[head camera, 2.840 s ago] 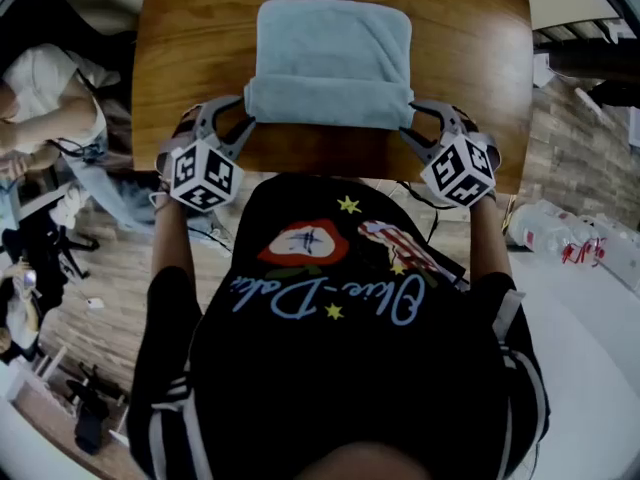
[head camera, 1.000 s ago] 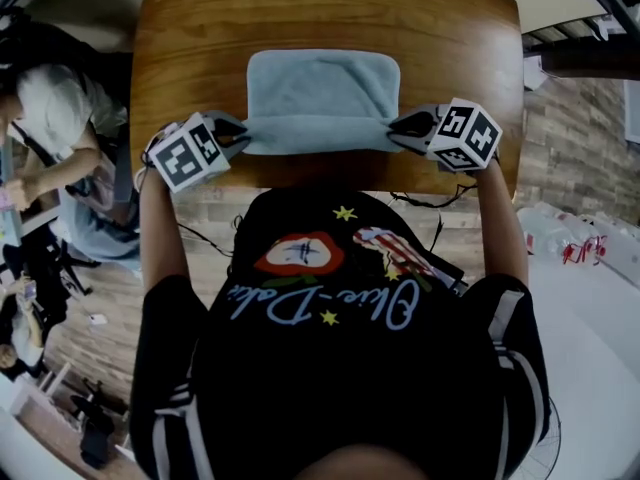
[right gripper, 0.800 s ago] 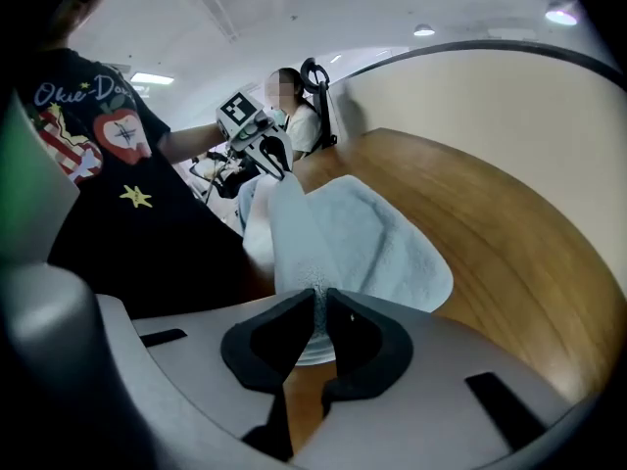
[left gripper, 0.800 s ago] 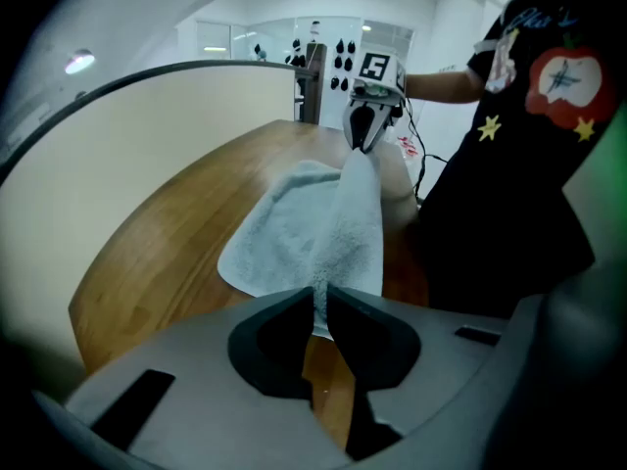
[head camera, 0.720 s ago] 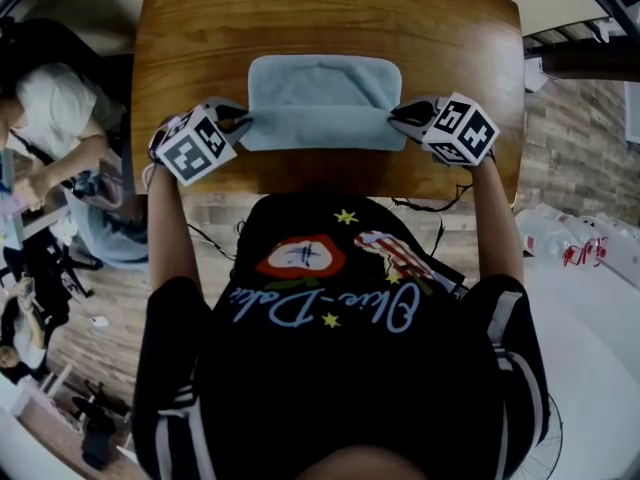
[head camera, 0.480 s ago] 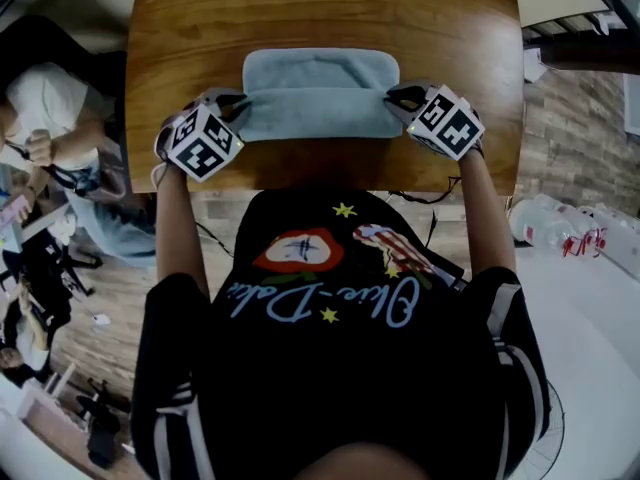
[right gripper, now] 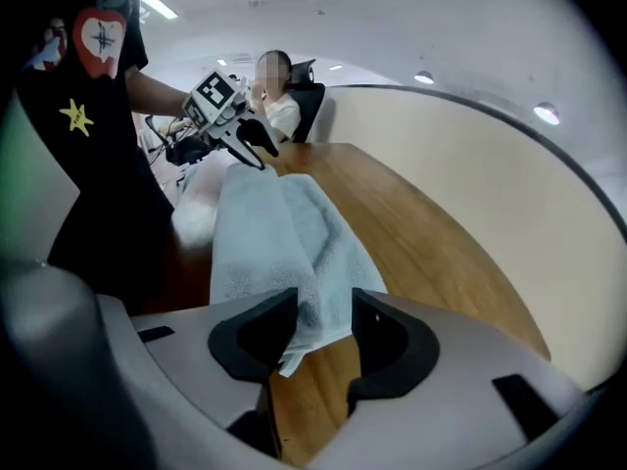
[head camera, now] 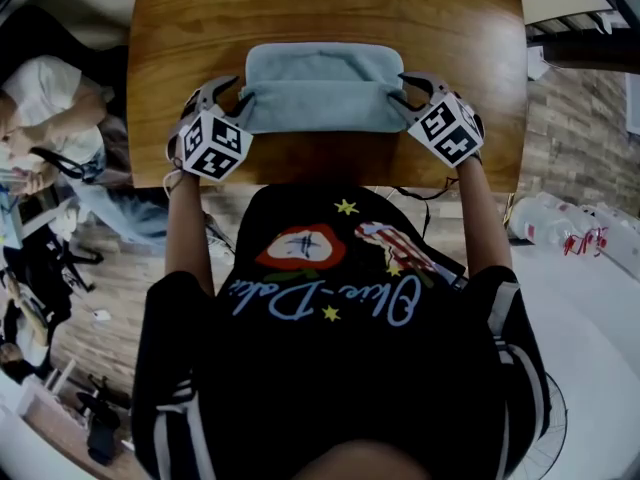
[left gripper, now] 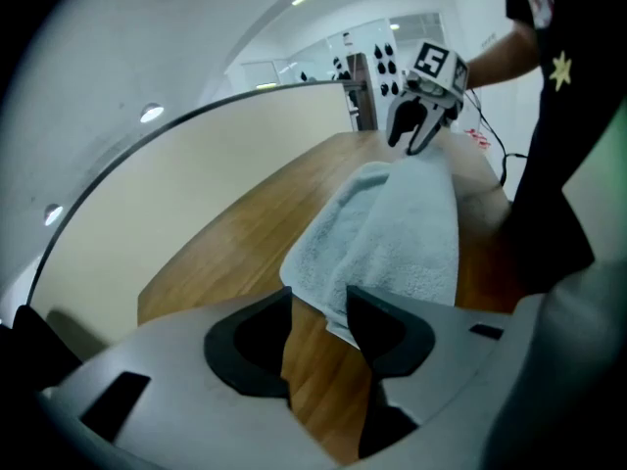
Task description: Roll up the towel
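Note:
A light blue towel (head camera: 316, 93) lies partly rolled across the wooden table (head camera: 330, 8). My left gripper (head camera: 222, 96) is at its left end and my right gripper (head camera: 408, 93) at its right end, both tipped downward. The jaws of both have just been opening. In the left gripper view the towel (left gripper: 392, 233) has one corner reaching into the gap of the left gripper (left gripper: 318, 302), with bare wood showing beside it. In the right gripper view the towel (right gripper: 274, 233) hangs loosely between the parted jaws of the right gripper (right gripper: 323, 306).
The table's near edge (head camera: 330, 180) runs just below the towel, against my body. A person (head camera: 40, 108) sits beyond the table's left end. Plastic bottles (head camera: 560, 233) lie on the floor to the right. Bare wood stretches beyond the towel.
The towel's near fold has been rolled away from me, so the flat part is shorter. Both grippers moved forward with it, tipped down and opened, letting go of the towel's ends.

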